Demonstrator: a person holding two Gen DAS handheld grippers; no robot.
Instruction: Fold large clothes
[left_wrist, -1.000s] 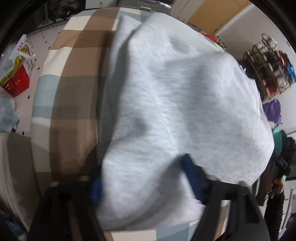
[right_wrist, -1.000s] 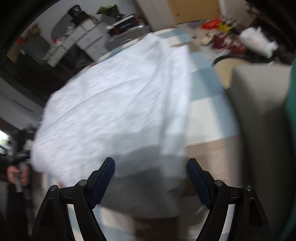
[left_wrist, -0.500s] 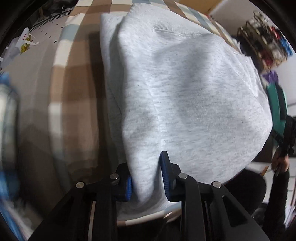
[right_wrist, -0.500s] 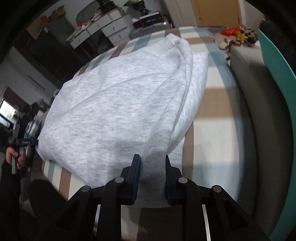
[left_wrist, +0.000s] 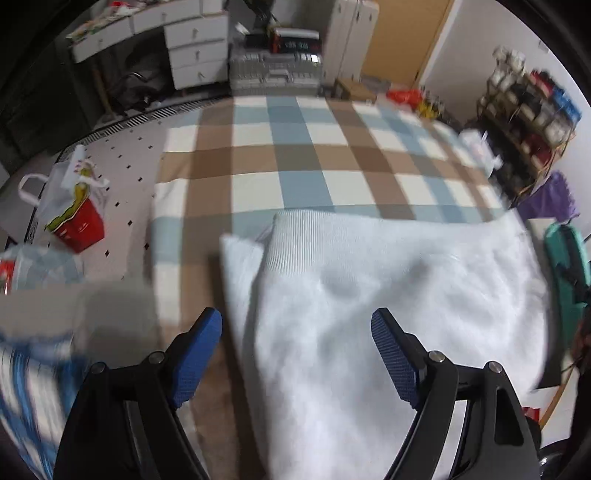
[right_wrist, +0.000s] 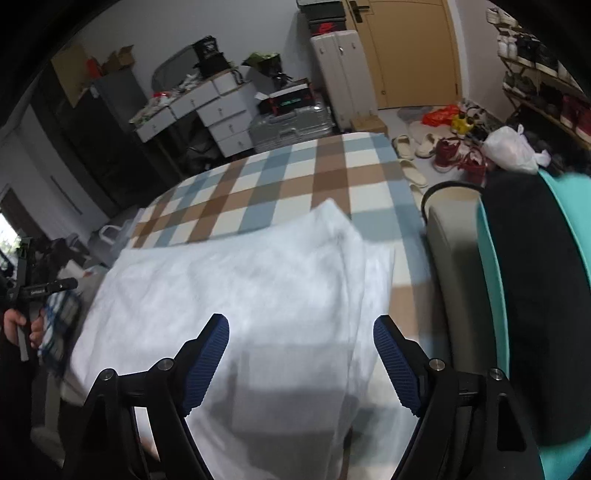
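Left wrist view: the folded grey sweatshirt (left_wrist: 388, 295) is seen at lower centre, released, while left gripper (left_wrist: 297, 354) and right gripper (right_wrist: 301, 356) jaws are opening, empty.

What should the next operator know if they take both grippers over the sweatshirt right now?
Left gripper: jaws opening, nothing pinched, above the sweatshirt's left side.
Right gripper: jaws opening, nothing pinched, above its right side.
Sweatshirt: lies folded on the near part of the checked bedspread, ribbed hem on top at the far edge.
Done: one fold laid and let go.
Left: probably smooth it and fold it smaller; the front edge is out of view.
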